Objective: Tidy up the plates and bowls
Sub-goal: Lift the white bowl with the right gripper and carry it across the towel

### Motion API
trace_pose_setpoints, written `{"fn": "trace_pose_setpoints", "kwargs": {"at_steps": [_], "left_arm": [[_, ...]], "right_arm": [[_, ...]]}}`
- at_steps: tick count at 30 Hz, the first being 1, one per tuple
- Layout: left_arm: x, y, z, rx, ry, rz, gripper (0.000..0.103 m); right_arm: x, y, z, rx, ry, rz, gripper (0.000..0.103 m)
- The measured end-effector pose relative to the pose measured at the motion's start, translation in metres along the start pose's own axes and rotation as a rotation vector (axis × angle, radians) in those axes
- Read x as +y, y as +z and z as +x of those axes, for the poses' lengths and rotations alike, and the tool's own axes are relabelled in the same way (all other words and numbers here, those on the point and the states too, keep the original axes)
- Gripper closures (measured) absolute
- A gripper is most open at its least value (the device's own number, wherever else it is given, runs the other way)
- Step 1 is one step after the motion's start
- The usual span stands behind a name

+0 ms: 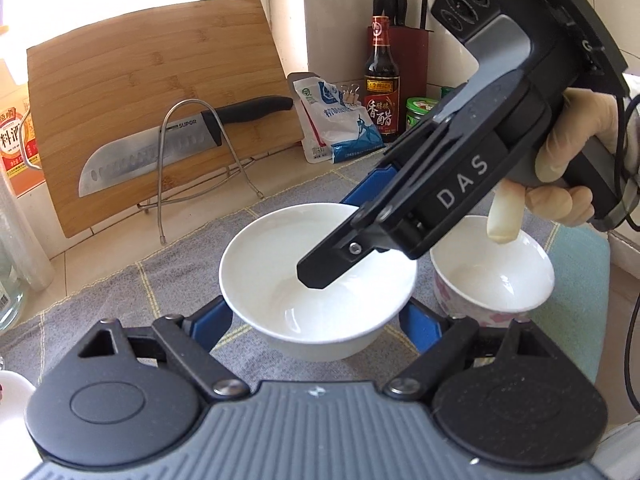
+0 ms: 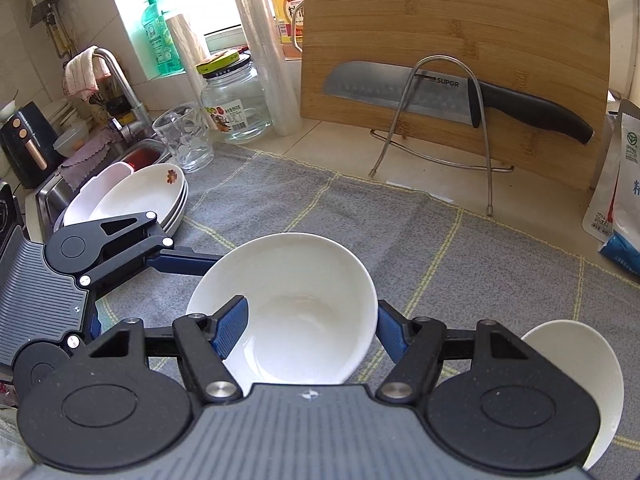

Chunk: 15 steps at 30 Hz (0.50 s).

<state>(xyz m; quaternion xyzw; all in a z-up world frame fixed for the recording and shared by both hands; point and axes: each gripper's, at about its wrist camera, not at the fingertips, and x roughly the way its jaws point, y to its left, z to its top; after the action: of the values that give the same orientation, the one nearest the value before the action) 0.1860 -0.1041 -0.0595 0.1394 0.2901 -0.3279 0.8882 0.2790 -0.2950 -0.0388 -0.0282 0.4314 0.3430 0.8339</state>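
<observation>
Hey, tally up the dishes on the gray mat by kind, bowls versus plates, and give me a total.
Bowls: 2, a plain white bowl and a floral bowl.
Plates: the plate stack shows about 3 rims, with another white dish behind it; exact count unclear.
Total: about 5 or 6.

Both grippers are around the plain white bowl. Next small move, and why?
Probably close the right gripper on the white bowl's rim. One finger is inside the bowl, the other outside its wall, still with a gap, so it seems set for a rim pinch. The left gripper straddles the bowl open and appears only to steady it. The floral bowl sits just beside it, a likely nesting target.
</observation>
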Motion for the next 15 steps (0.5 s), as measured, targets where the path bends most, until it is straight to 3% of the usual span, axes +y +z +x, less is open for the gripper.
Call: {"fn": "trace_pose_setpoints", "kwargs": {"at_steps": [15], "left_arm": [[0.000,-0.029,-0.044,0.036,-0.039,-0.028,0.013]], "right_arm": [[0.049,-0.025,-0.005,0.007,0.024,0.021,0.029]]}}
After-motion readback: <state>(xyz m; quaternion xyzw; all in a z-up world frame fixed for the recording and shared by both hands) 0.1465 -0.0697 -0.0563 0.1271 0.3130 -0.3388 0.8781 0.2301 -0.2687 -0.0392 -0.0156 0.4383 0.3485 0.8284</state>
